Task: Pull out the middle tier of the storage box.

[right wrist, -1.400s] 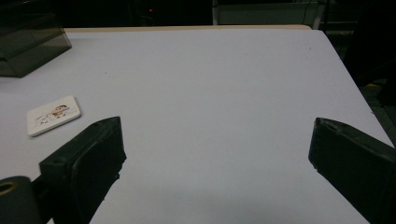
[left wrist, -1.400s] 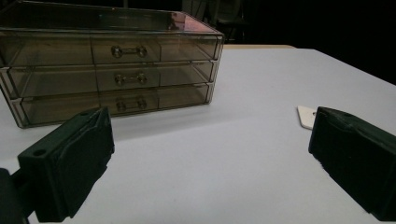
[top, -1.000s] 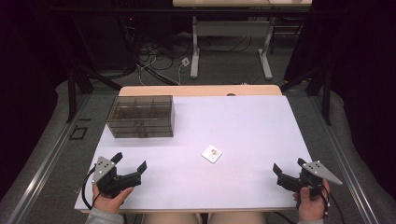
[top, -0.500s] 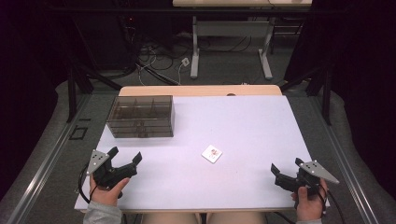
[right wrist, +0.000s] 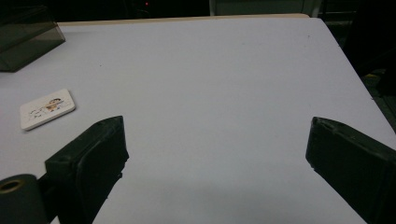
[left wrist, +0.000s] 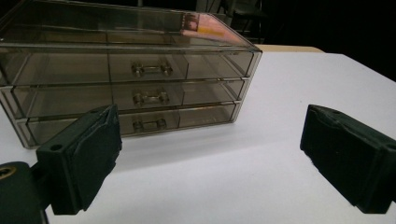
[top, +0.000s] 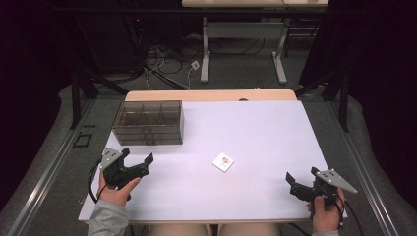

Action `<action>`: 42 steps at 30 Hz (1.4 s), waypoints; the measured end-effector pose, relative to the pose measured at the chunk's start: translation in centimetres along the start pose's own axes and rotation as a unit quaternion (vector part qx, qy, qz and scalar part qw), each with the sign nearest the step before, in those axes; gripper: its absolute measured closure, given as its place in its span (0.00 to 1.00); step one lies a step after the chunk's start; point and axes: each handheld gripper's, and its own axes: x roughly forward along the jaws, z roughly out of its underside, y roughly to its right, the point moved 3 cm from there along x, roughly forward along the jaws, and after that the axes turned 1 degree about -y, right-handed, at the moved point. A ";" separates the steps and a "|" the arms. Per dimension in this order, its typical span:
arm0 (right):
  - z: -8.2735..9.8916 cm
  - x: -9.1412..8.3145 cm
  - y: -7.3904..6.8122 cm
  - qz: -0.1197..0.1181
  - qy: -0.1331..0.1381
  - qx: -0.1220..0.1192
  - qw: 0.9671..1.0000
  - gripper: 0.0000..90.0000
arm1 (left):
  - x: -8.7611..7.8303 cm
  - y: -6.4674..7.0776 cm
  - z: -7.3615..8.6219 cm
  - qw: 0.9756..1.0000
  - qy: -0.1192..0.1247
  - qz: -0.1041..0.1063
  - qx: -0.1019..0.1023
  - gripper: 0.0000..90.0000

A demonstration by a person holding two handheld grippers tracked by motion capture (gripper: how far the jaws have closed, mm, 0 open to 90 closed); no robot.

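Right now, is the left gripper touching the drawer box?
Apart. In the left gripper view, the left gripper has open jaws with bare white table between them and the drawer box. The high view shows the same gap.

The white surface (top: 255,128) has a pale wooden strip (top: 211,95) along its far edge. Beyond it the grey floor (top: 236,73) carries a tangle of cables (top: 167,56) and the white legs of another table (top: 243,34). Dark curtains (top: 378,59) hang on both sides, with black stands (top: 76,93) slanting before them. The room behind lies dim.
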 end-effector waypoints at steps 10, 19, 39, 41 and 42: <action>0.1 0.2 -0.1 -0.001 0.000 -0.002 1.000 0.06 | 1.1 0.3 -1.7 1.000 -0.018 0.010 0.010 0.06; 0.3 0.2 0.0 0.003 -0.007 -0.004 1.000 0.06 | 1.8 0.1 -3.0 0.999 -0.029 0.011 0.009 0.07; 0.4 0.4 0.3 0.005 -0.001 0.007 1.000 0.07 | 4.1 -2.1 -4.3 0.995 -0.064 0.009 -0.076 0.18; 0.4 0.3 0.3 0.005 -0.008 0.007 1.000 0.07 | 4.2 -2.2 -4.2 0.995 -0.066 0.008 -0.079 0.19; 0.4 0.3 0.3 0.004 -0.007 0.009 1.000 0.07 | 4.4 -2.2 -4.2 0.993 -0.068 0.011 -0.097 0.19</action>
